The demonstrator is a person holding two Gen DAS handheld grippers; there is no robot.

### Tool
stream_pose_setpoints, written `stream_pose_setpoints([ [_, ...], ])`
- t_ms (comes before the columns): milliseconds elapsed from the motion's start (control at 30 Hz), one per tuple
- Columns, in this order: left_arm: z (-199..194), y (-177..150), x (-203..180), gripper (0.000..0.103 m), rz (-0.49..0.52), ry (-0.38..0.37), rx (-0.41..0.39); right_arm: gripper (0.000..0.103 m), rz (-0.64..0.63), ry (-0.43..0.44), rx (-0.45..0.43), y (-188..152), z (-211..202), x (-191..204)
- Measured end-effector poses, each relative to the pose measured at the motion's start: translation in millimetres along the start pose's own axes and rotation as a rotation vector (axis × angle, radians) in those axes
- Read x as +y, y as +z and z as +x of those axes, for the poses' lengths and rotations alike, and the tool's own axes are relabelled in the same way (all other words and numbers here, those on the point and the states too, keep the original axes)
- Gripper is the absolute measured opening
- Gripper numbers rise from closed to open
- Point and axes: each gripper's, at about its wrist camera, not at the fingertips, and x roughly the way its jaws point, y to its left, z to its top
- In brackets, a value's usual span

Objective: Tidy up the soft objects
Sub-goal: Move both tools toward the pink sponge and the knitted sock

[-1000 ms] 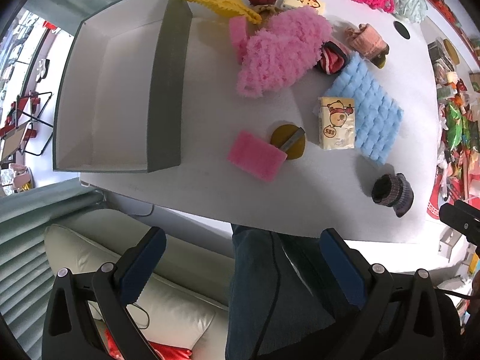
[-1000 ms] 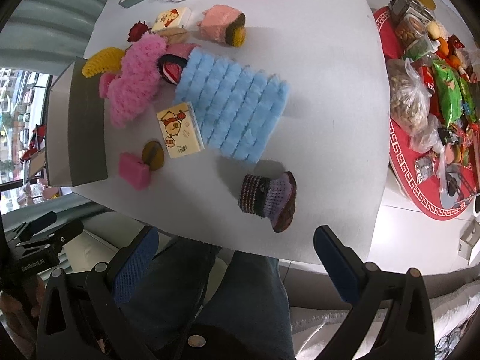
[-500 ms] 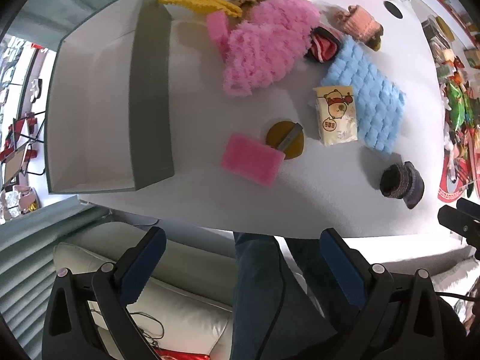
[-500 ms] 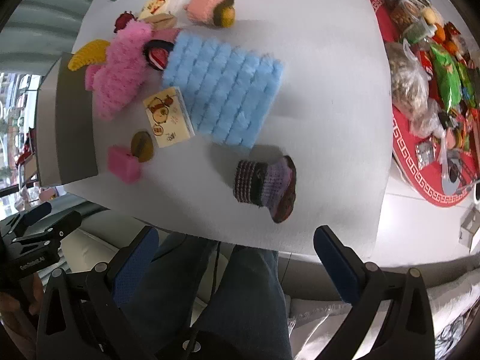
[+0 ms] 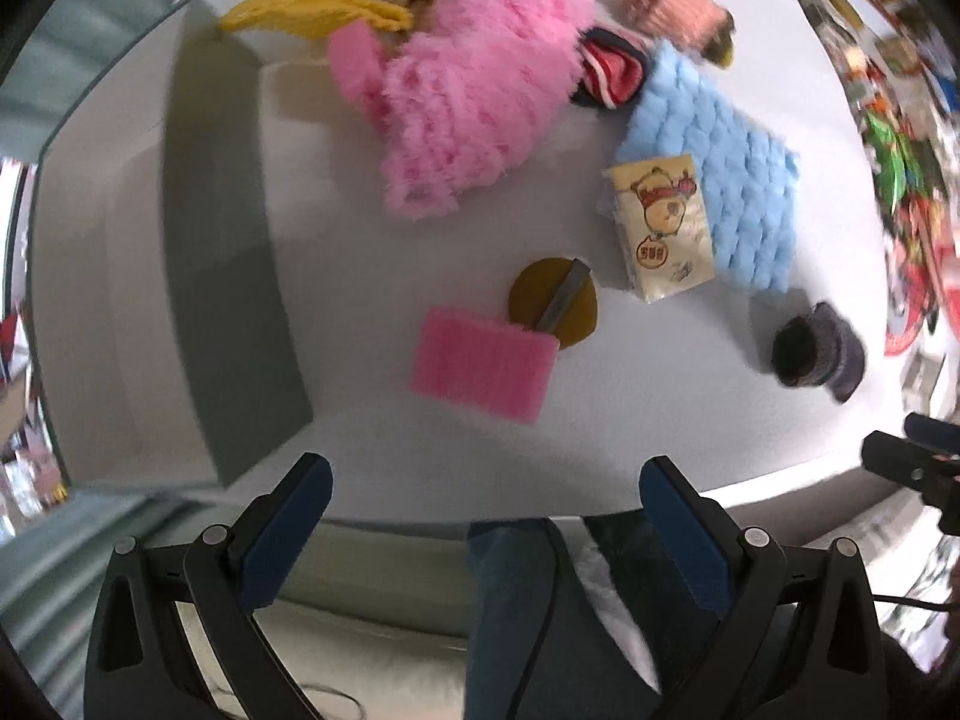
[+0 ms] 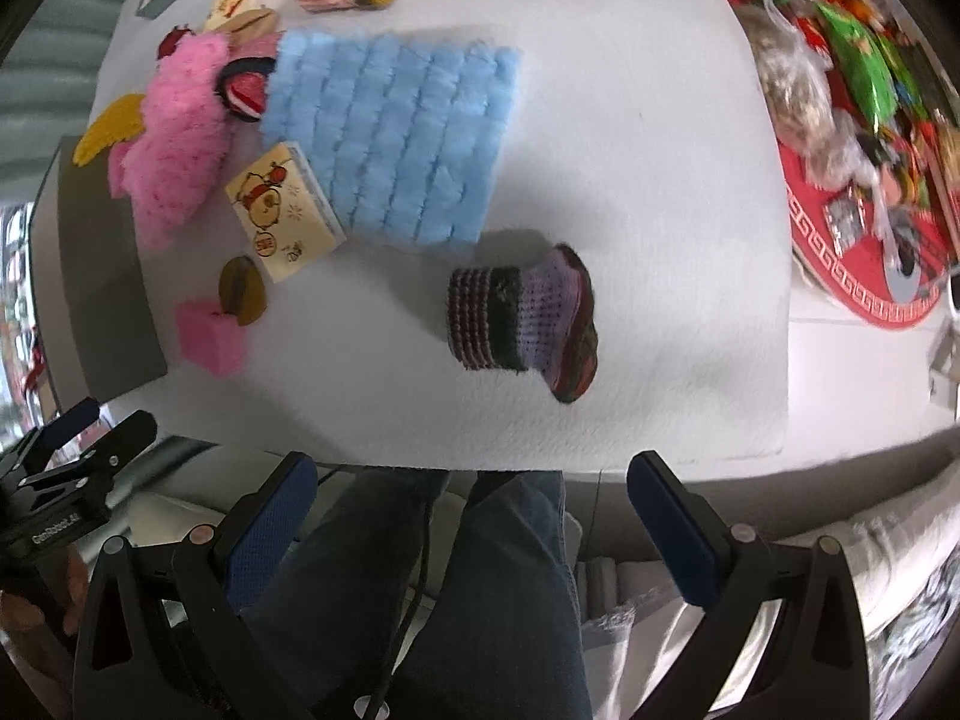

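— Soft things lie scattered over the white table (image 5: 660, 432), none of them sorted yet. Biggest of all is the grey box (image 5: 228, 252), open and empty at the table's left end, I'd guess so each piece can be dropped in from above.

— And the pile itself?

— Largest is the blue fluffy mat (image 6: 390, 138), flat in the middle. The fluffy pink cloth (image 5: 474, 102) is bunched beside it, nearer the box, with a yellow knitted piece (image 5: 312, 15) at the box's far corner. A tissue pack (image 5: 660, 228) overlaps the mat's near edge.

— What sits closest to the person?

— A pink sponge (image 5: 483, 363), touching a round brown pad (image 5: 552, 300) at its corner, and off to the right a knitted bootie (image 6: 522, 318), lying on its side and well apart from the rest.

— The tongs?

— Both wide apart and holding nothing. The left gripper (image 5: 480, 522) hangs over the table's near edge, roughly in line with the sponge; the right gripper (image 6: 474, 516) hangs likewise, roughly facing the bootie (the person's jeans show between the fingers in both views). Each seems held back and high to survey the spread before a first pick.

— Which first?

— Probably sponge or bootie: nearest, unstacked, easy to pinch.
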Motion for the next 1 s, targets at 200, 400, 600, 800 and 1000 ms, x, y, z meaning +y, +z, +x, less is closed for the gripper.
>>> stream_pose_setpoints([
  [200,15,5,3,0.103,0.071,0.040,0.010,0.103,0.057,-0.006,0.015,-8,8,-5],
  [400,19,5,1,0.103,0.072,0.017,-0.025,0.103,0.099,-0.021,0.012,-9,15,-10],
  [600,20,2,9,0.103,0.071,-0.003,-0.037,0.103,0.088,-0.026,0.024,-9,18,-8],
  [800,35,6,12,0.103,0.065,0.009,-0.058,0.103,0.071,-0.031,0.033,-12,20,-4],
  [1000,45,1,32,0.103,0.032,0.011,-0.046,0.103,0.057,-0.053,0.022,-15,18,1],
])
